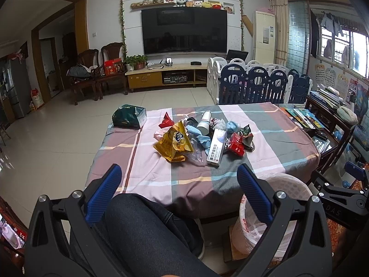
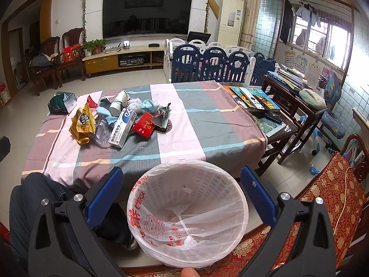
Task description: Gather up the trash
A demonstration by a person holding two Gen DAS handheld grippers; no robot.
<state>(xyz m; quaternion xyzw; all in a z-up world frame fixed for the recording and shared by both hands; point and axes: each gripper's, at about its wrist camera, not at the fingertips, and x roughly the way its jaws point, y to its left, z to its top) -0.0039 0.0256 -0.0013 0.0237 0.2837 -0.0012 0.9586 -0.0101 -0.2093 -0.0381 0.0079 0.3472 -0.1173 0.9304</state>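
The left gripper (image 1: 180,191) and right gripper (image 2: 182,196) were both spread wide, holding nothing. Low in the right wrist frame sat the white waste basket (image 2: 239,198), bag-lined. The trash pile (image 2: 120,117) lay at upper left on the checked tablecloth (image 2: 207,120)

The left black gripper with ribbed blue finger pads (image 1: 179,185) was held level, its jaws spread wide with nothing between them. The right black gripper with matching blue pads (image 2: 184,190) was likewise wide apart and empty-handed, tilted slightly downward.
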